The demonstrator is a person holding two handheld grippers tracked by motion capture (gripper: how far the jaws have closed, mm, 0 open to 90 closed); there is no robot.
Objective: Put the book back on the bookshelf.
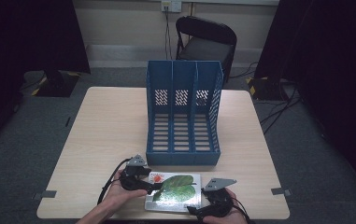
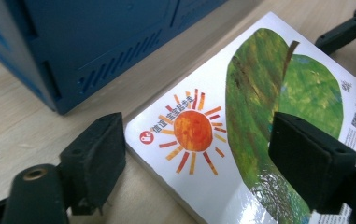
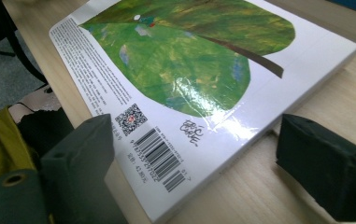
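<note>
At the desk's (image 1: 96,135) near edge, the left gripper (image 1: 153,185) and right gripper (image 1: 198,208) stand wide, jaws astride opposite corners of a picture book (image 1: 175,190), gripping nothing.

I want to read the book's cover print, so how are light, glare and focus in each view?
High view: dim, dark at the edges, book too small to read. Left gripper view: bright, sun sharp, jaws soft. Right gripper view: white glare streaks across the glossy leaf, barcode legible, near jaws blurred.
</note>
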